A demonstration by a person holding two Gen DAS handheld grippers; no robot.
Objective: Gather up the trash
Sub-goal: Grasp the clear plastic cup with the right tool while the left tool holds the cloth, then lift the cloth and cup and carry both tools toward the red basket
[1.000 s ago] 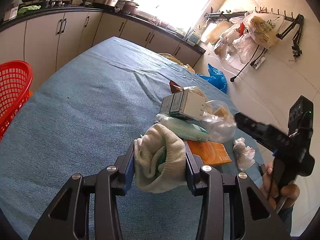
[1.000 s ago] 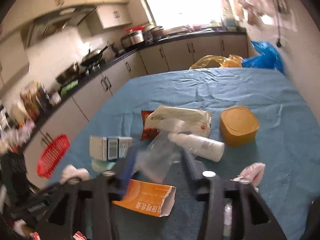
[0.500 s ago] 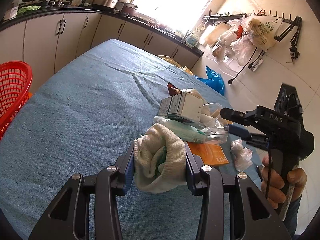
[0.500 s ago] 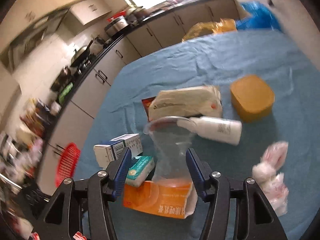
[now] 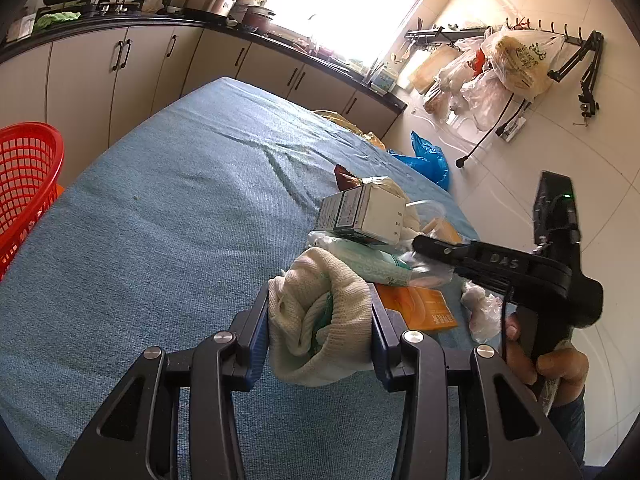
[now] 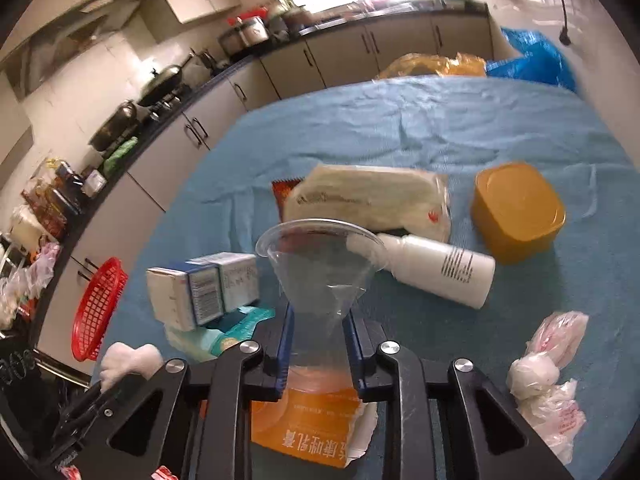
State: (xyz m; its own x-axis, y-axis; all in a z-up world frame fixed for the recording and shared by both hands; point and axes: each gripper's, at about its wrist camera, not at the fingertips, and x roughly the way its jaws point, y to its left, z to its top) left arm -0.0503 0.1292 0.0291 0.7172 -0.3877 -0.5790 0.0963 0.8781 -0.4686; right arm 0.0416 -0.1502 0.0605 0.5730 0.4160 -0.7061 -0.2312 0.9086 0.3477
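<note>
Now the right hand-held gripper (image 6: 318, 346) has just squeezed shut on the clear plastic cup (image 6: 320, 264) (trash on the blue surface (image 6: 440, 128)), while the left hand-held gripper (image 5: 320, 330) pinches a cream cloth (image 5: 320, 320).

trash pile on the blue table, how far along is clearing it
Nothing looks binned yet. In hand: left tongs grip a balled cloth; right tongs have just closed on the clear cup. Left: white bottle, carton, orange packet, yellow tub.
</note>
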